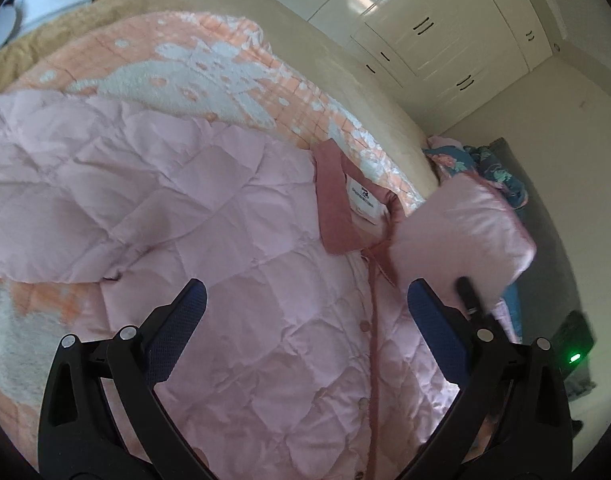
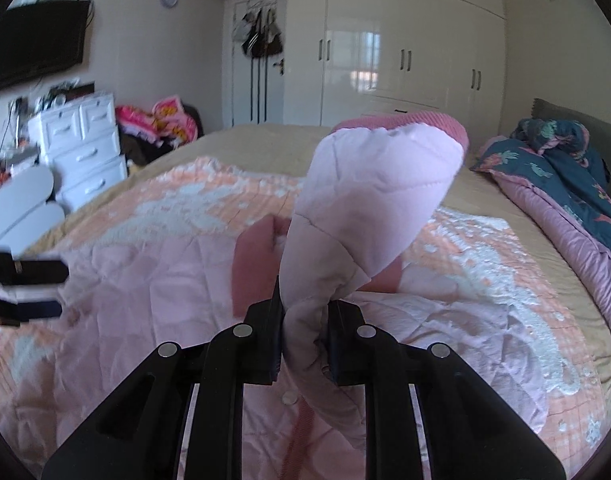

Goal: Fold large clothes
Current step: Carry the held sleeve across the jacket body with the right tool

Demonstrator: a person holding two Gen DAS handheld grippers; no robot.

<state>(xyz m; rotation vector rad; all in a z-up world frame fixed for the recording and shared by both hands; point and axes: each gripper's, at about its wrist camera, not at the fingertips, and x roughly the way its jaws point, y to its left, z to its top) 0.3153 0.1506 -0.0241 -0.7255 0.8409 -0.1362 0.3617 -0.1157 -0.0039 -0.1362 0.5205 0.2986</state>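
Observation:
A pale pink quilted jacket (image 1: 209, 240) lies spread on the bed, its darker pink collar (image 1: 337, 200) with a white label facing up. My left gripper (image 1: 305, 304) is open and empty, hovering just above the jacket's buttoned front. My right gripper (image 2: 305, 312) is shut on the jacket's sleeve (image 2: 365, 200) and holds it raised above the jacket body (image 2: 145, 300). The lifted sleeve (image 1: 465, 232) and the right gripper (image 1: 471, 296) also show in the left wrist view. The left gripper (image 2: 29, 292) shows at the left edge of the right wrist view.
The jacket rests on a peach and white blanket (image 1: 209, 60) over a tan bed (image 2: 265, 136). A blue floral quilt (image 2: 565, 176) lies at the headboard end. White drawers (image 2: 85, 148) and wardrobes (image 2: 405, 52) stand beyond the bed.

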